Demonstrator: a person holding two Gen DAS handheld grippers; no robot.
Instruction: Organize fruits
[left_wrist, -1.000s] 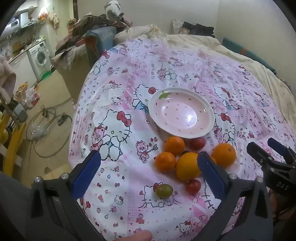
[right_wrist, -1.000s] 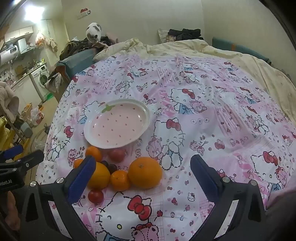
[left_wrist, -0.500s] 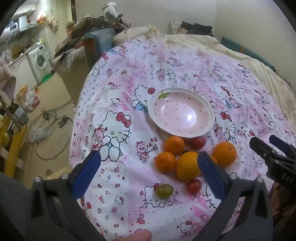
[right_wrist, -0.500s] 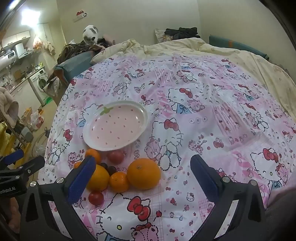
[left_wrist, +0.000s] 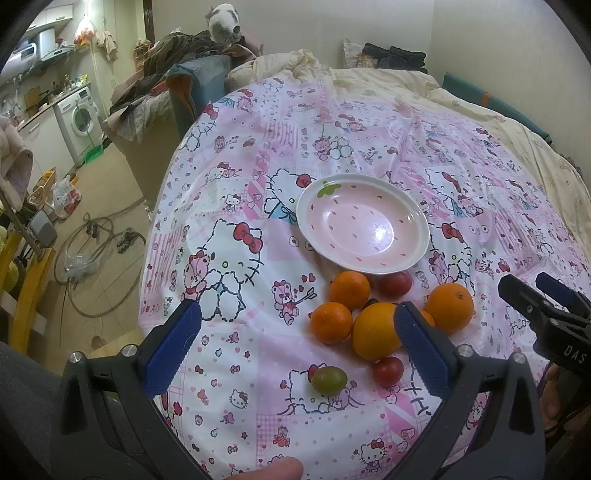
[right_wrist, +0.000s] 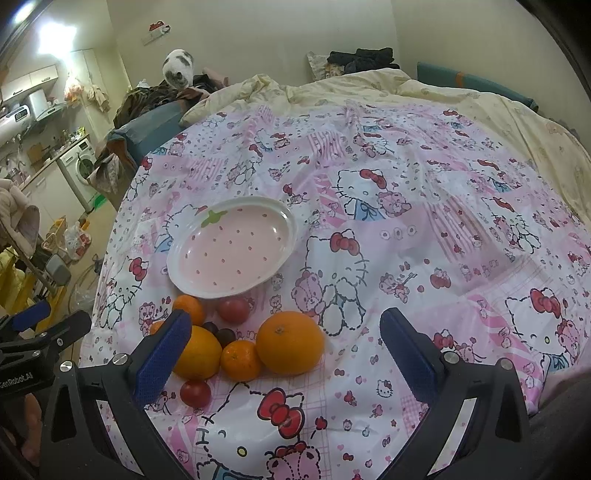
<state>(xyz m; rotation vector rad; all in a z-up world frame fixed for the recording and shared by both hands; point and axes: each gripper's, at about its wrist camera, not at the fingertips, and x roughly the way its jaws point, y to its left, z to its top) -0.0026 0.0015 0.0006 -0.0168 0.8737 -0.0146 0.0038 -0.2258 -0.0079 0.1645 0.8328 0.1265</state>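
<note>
The fruits lie in a loose cluster on the patterned bedspread (right_wrist: 424, 229), just on the near side of the empty pink plate (left_wrist: 364, 230). Seen from the right tongs (right_wrist: 284, 354), the big orange (right_wrist: 290, 342) sits straight ahead between the two blue pads, a small mandarin (right_wrist: 241, 360) touches it on the left, and a second orange (right_wrist: 197, 352) lies partly behind the left pad. A red tomato (right_wrist: 195, 393) lies nearest, another tomato (right_wrist: 233, 310) rests by the plate's rim, and two dark grapes (right_wrist: 221, 334) sit in the middle of the pile.

From the left tongs (left_wrist: 295, 343), a green tomato (left_wrist: 328, 380) sits alone ahead, between the pads, a little apart from the rest.

Over the last second almost nothing has changed: every fruit is where it was, the plate holds nothing, and both views have only drifted slightly, the right one tipping a touch closer to the pile. That suggests the sorting has not begun and the person is lining up a first pick, most likely the big orange.

Both tongs hover above the bedspread, angled down and forward, side by side, each visible at the edge of the other's view. Both are spread wide and hold nothing. A fingertip (left_wrist: 266, 470) shows at the bottom edge of the left view.
</note>
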